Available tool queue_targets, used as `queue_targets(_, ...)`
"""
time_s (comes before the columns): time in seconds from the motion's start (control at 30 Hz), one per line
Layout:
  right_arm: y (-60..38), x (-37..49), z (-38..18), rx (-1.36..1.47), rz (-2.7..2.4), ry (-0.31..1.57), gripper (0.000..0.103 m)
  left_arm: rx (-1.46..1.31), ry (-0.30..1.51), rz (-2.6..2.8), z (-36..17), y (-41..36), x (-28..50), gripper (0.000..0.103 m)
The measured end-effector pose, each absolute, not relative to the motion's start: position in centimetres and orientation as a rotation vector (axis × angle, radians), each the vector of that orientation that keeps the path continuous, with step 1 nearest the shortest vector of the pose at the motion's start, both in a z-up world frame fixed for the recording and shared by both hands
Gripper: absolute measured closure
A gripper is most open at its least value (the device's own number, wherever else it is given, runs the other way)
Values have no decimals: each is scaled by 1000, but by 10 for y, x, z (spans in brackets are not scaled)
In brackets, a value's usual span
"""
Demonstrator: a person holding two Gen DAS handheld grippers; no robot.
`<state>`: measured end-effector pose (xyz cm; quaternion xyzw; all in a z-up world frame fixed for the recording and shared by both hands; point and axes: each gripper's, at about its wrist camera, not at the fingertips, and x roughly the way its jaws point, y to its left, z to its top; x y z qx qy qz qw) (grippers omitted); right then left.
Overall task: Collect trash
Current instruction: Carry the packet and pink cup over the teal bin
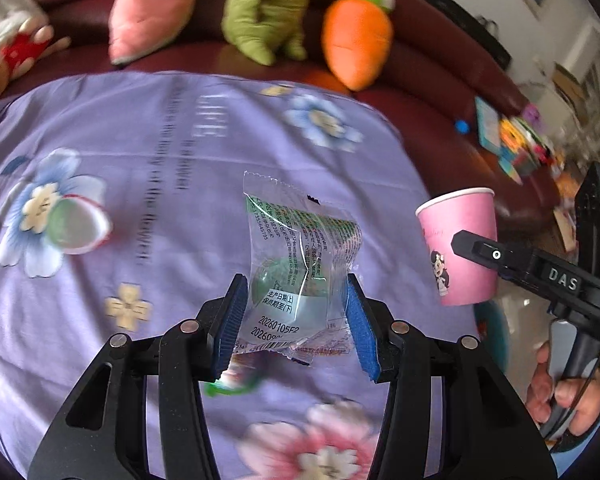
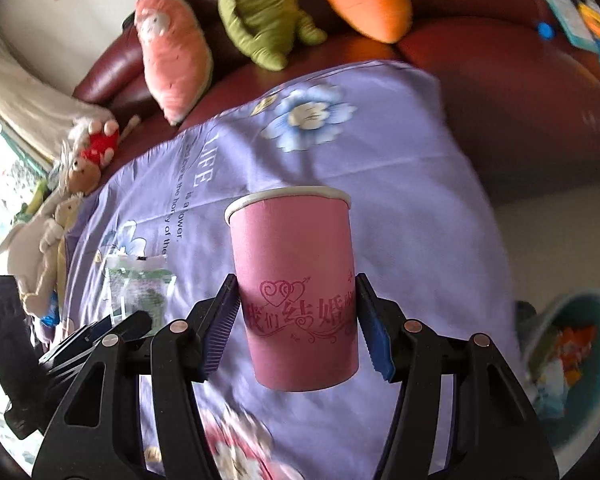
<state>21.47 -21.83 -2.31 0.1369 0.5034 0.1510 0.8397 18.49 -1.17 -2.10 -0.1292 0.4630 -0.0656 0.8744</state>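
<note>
Above purple floral cloth point(image 1: 228, 208) | left gripper point(image 1: 296, 312) clamps clear snack wrapper point(image 1: 296, 264) | right gripper point(image 2: 296, 320) clamps pink paper cup point(image 2: 296, 280), both lifted | teal bin point(image 2: 592, 320) beside cloth: keep cup upright, release over bin.

left wrist: close, downward | right wrist: same | shared: purple cloth point(image 1: 180, 128)

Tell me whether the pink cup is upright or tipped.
Upright, slightly tilted: the pink cup has its white rim on top and base below, clamped by the right tool above the cloth.
</note>
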Motion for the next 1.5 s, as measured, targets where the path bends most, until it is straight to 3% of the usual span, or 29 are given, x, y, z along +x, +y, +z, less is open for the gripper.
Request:
queue_targets(0.4, -360, 115, -8, 401, 127, 925, 47, -79, 1040, -359, -23, -163, 166, 53)
queue_targets(0.7, -482, 51, -30, 571, -82, 879, 47, 54, 1092, -505, -41, -273, 165, 53)
queue_targets(1.3, -549, 35, -79, 685, -164, 902, 47, 163, 1197, -569, -100, -381, 185, 53)
queue_targets(1.4, -553, 39, -82, 685, -174, 909, 47, 155, 1201, -572, -105, -387, 188, 49)
queue_targets(1.5, -555, 42, -84, 680, -180, 913, 47, 154, 1207, -568, -110, -388, 190, 30)
